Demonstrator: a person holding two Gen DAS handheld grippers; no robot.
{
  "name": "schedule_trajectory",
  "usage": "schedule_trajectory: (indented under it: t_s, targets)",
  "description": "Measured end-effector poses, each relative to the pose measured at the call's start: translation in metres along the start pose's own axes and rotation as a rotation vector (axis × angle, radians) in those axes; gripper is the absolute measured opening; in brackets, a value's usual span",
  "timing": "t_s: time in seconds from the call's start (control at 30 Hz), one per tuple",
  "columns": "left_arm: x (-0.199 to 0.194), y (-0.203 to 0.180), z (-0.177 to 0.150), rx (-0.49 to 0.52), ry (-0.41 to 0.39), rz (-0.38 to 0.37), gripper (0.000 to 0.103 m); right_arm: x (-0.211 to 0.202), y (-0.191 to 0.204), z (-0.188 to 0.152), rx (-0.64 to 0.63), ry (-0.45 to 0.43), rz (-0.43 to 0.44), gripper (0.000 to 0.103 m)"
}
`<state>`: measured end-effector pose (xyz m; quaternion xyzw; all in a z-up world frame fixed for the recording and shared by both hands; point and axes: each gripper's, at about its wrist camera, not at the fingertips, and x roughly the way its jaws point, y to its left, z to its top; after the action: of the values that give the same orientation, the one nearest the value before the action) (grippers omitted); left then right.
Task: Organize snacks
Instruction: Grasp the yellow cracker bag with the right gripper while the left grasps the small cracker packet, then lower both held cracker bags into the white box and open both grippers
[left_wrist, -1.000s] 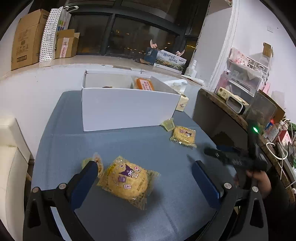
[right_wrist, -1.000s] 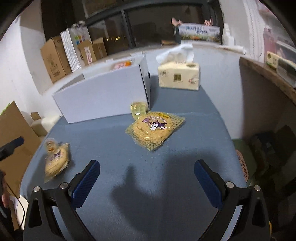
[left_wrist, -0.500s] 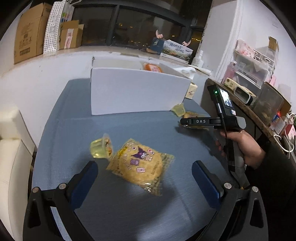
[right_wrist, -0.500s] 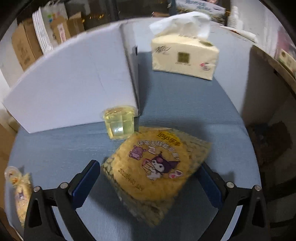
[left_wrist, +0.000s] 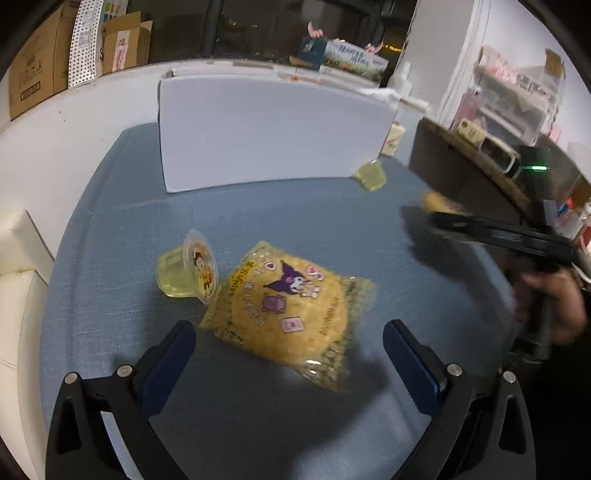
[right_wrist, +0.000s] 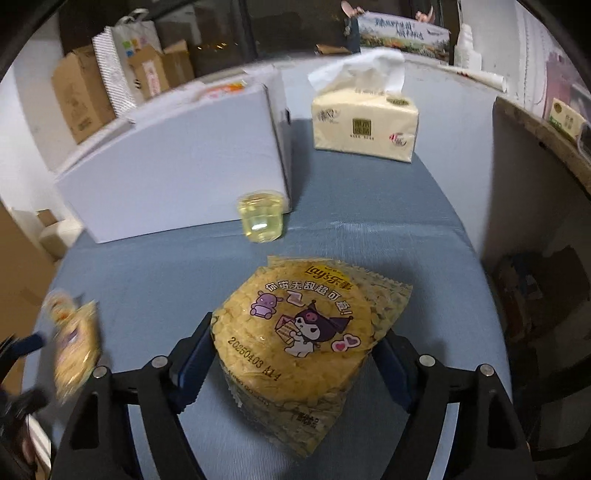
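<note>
While its jaws are closing, the right gripper (right_wrist: 291, 354) has a yellow snack bag (right_wrist: 303, 339) between its blue pads; the pads look to be at the bag's edges, though a firm clamp is not yet plain. The left gripper (left_wrist: 290, 354) stands wide apart with nothing in it, poised just short of a second snack bag (left_wrist: 291, 314) lying flat on the blue tablecloth (left_wrist: 258, 218), and a jelly cup (left_wrist: 186, 271) on its side touches that bag's far left corner. By my reading, the step in hand is picking up one bag per hand. Next, each grip must be secure on the crinkly wrapper without crushing the chips, then lift and carry to the white box (right_wrist: 177, 162) at the back of the table. A second jelly cup (right_wrist: 261, 218) sits upright just beside the box's front corner, still to be collected. Past it, a tissue pack (right_wrist: 365, 125) rests on the cloth. Farther off, cardboard cartons (right_wrist: 83, 99) line a ledge under a dark window, and cluttered shelves (left_wrist: 517, 92) fill the right side of the room.
</note>
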<state>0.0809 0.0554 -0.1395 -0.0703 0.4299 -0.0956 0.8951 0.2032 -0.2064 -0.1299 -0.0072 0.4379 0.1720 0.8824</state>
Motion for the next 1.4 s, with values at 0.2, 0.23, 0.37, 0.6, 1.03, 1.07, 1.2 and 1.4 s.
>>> schedule_trajectory:
  t_s: [0.2,0.23,0.37,0.6,1.03,1.07,1.2,1.4]
  targets:
    - [0.022,-0.002,0.009,-0.003,0.036,-0.013,0.103,-0.048,0.010,-0.019,0.001,-0.067,0.083,0.083]
    - [0.025,-0.004,0.011,0.003,0.042,-0.016,0.103,-0.052,0.011,-0.021,-0.001,-0.074,0.090,0.083]
    - [0.038,-0.013,0.025,0.027,0.066,-0.033,0.103,-0.069,0.021,-0.027,-0.024,-0.105,0.090,0.083]
    - [0.040,-0.021,0.034,0.039,0.036,-0.072,0.052,-0.065,0.017,-0.030,-0.024,-0.102,0.087,0.083]
    - [0.000,-0.022,0.036,0.002,-0.021,-0.094,0.039,-0.072,0.021,-0.032,-0.043,-0.124,0.096,0.083]
    - [0.001,-0.023,0.037,-0.002,-0.017,-0.067,0.069,-0.073,0.021,-0.032,-0.043,-0.126,0.094,0.083]
    - [0.005,-0.029,0.040,-0.046,-0.007,-0.037,0.103,-0.079,0.020,-0.032,-0.039,-0.144,0.098,0.083]
    - [0.031,-0.054,0.040,-0.011,0.054,0.027,0.103,-0.085,0.018,-0.034,-0.033,-0.161,0.100,0.083]
